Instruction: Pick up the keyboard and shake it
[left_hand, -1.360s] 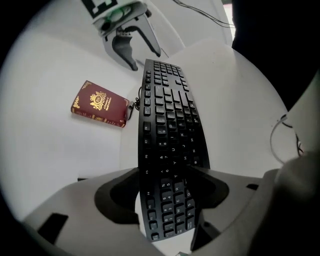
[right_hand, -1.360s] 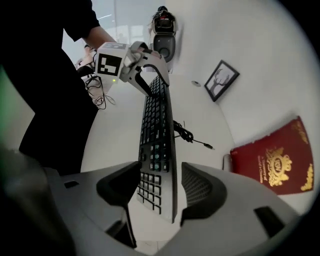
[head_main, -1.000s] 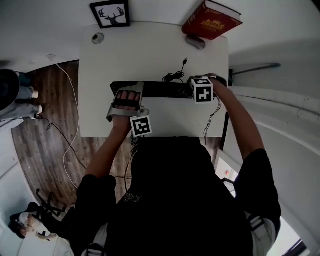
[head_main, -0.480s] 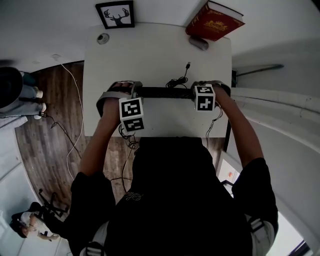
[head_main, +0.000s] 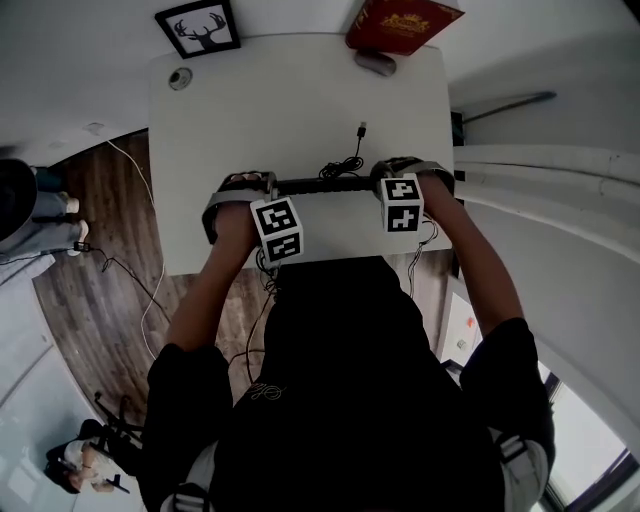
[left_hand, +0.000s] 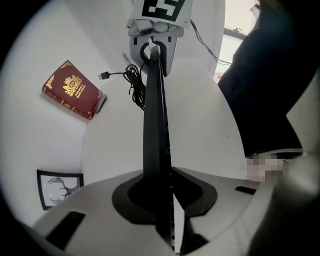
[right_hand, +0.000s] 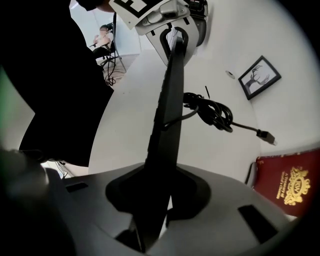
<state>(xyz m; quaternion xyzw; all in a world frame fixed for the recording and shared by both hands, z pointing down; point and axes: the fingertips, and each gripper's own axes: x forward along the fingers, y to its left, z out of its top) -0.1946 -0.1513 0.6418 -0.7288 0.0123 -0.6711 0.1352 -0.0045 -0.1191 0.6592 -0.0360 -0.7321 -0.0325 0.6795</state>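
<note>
The black keyboard (head_main: 325, 185) hangs on edge over the white table (head_main: 280, 110), stretched between my two grippers. My left gripper (head_main: 266, 187) has its jaws closing on the keyboard's left end, and in the left gripper view the board (left_hand: 152, 125) runs straight out from the pads (left_hand: 165, 200). My right gripper (head_main: 386, 181) is shut on the right end (right_hand: 167, 115), which sits between its jaws (right_hand: 155, 200). The keyboard's coiled black cable (head_main: 345, 160) trails onto the table, with its plug (head_main: 362, 128) lying loose.
A red book (head_main: 400, 22) lies at the table's far right corner on a small grey object (head_main: 375, 63). A framed deer picture (head_main: 198, 27) stands at the far left corner, with a small round thing (head_main: 180, 77) beside it. Cables lie on the wooden floor (head_main: 120, 210) to the left.
The left gripper has swung round onto the keyboard's left end and closed on it. The keyboard, flat on the table before, is now on edge between both grippers.
</note>
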